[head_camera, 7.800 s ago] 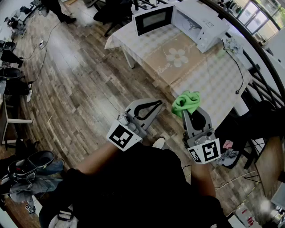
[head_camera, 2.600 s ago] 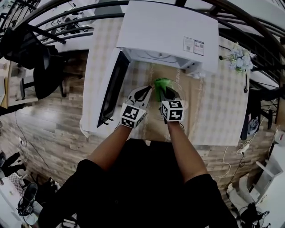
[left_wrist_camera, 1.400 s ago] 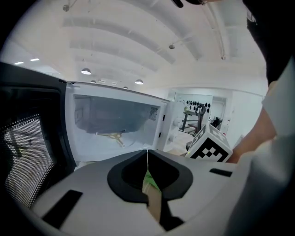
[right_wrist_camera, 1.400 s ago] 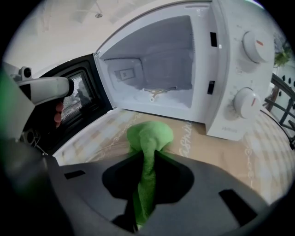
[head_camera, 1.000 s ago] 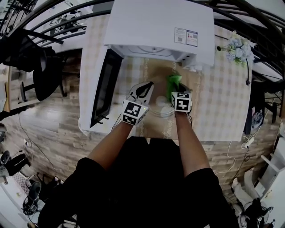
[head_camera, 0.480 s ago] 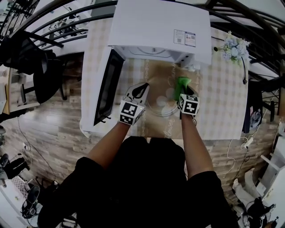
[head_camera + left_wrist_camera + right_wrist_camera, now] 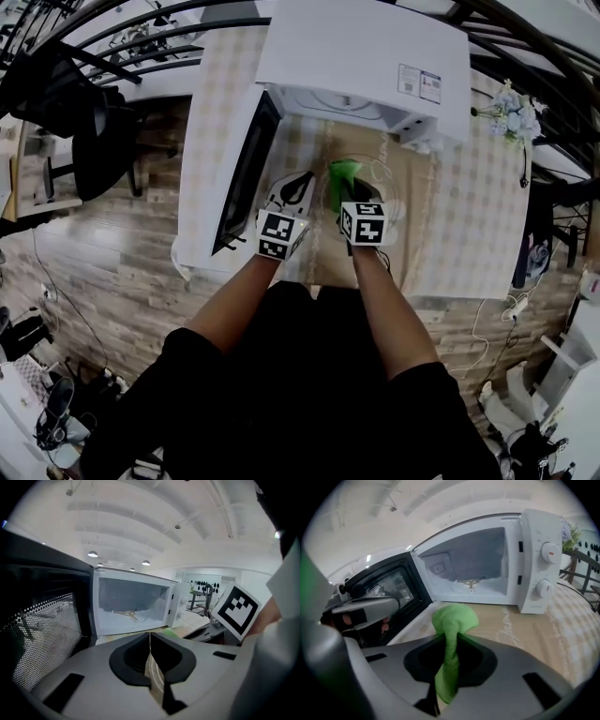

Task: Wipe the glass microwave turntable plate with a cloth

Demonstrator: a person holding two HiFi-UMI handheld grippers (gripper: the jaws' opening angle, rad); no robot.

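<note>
The clear glass turntable plate (image 7: 382, 190) lies on a tan mat in front of the open microwave (image 7: 361, 56). My left gripper (image 7: 302, 180) is at the plate's left side. In the left gripper view its jaws (image 7: 151, 637) are shut on a thin translucent edge (image 7: 153, 677) that looks like the plate's rim. My right gripper (image 7: 345, 190) is shut on a green cloth (image 7: 342, 173), which rests on the left part of the plate. In the right gripper view the cloth (image 7: 454, 618) bulges out past the jaws (image 7: 451, 637).
The microwave door (image 7: 246, 173) hangs open to the left, close beside my left gripper. The oven cavity (image 7: 473, 569) holds only its roller ring. The tan mat (image 7: 412, 239) lies on a checked tablecloth (image 7: 469, 216). A small bunch of flowers (image 7: 514, 103) stands at the far right.
My right gripper has carried the green cloth leftward across the plate, from its right edge to its left part. The left gripper stays at the plate's left side.
</note>
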